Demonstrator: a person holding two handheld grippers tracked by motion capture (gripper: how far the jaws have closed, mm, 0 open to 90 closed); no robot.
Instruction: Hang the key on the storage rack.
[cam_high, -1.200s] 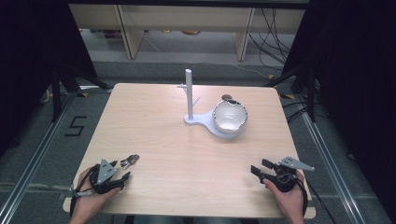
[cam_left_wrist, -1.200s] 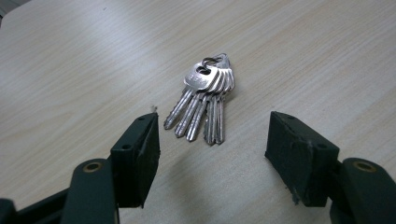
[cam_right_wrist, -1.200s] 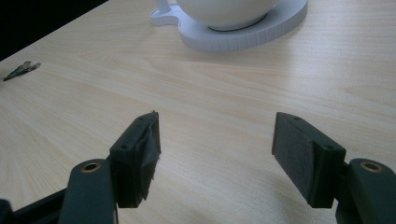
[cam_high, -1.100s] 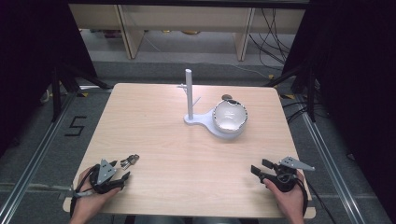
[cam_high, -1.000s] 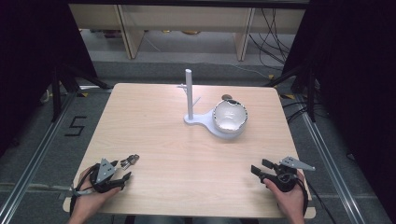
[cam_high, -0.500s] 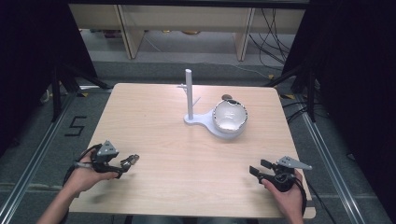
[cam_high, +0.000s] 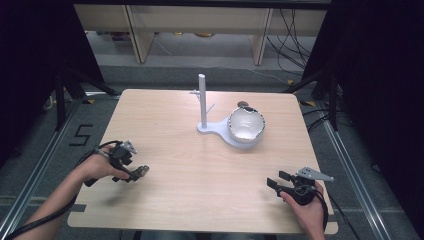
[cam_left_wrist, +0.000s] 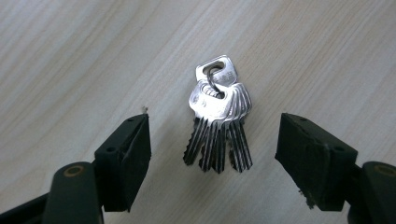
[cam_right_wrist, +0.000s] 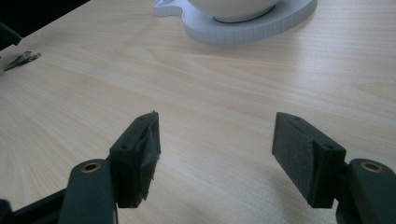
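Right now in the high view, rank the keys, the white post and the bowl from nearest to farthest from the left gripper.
1. Keys: on the table right at the left gripper, near the table's left side.
2. White post: upright past the table's middle.
3. Bowl: right of the post, on the white base.

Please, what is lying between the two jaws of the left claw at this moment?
A bunch of silver keys on a ring lies flat on the wooden table, in the gap of the open left claw, touching neither jaw. The left gripper view shows this.

Hand-held gripper (cam_left_wrist: 212, 161) jaws wide apart; key bunch (cam_left_wrist: 218, 123) between them, flat on wooden table (cam_left_wrist: 70, 56).
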